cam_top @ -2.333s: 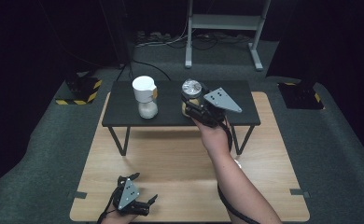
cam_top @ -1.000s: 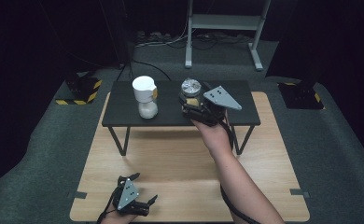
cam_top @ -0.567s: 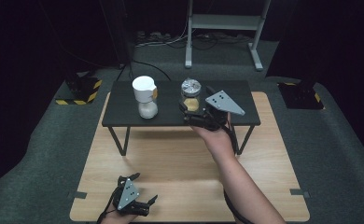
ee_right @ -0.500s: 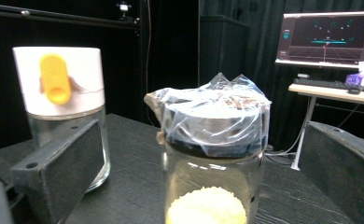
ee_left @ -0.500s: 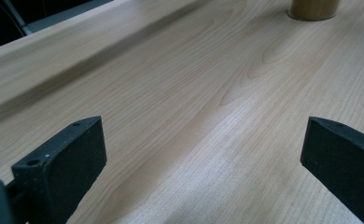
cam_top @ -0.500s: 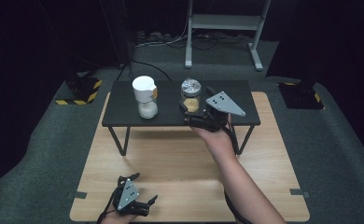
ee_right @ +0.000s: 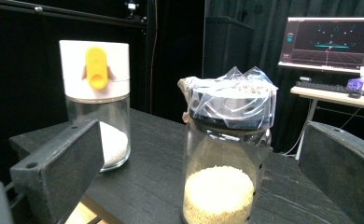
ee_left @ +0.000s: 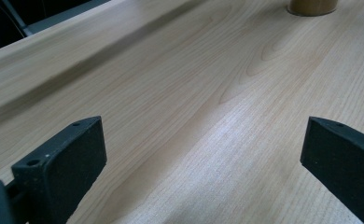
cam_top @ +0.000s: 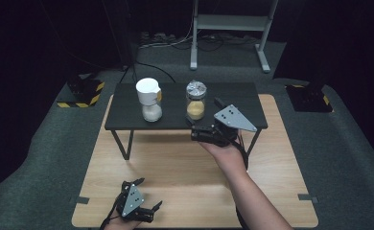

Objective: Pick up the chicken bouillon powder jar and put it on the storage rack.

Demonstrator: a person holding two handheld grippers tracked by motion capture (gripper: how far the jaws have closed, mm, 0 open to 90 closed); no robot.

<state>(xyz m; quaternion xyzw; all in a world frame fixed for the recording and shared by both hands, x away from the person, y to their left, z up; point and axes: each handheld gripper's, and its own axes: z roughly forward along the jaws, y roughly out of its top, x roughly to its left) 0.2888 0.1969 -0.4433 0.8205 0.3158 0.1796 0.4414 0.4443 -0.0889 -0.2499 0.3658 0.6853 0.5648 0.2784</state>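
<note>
**Right gripper lined up on the grain jar, grasp not yet made**

The right gripper [cam_top: 200,134] hovers at the near edge of the small black table [cam_top: 127,120], jaws spread wide, holding nothing. Dead ahead between those jaws stands the glass jar of yellow grains [ee_right: 227,154], apart from both of them, so closing in and gripping are left to do. It is a clear, round jar, roughly a third full of fine beads, its dark lid wrapped in crinkly plastic film. Ahead and to the left sits the glass dispenser with the white cap [ee_right: 96,107], a yellow tab on its front and white powder inside. The left gripper [cam_top: 136,207] rests wide open on the pale wood-grain tabletop [ee_left: 217,93], idle.
</note>
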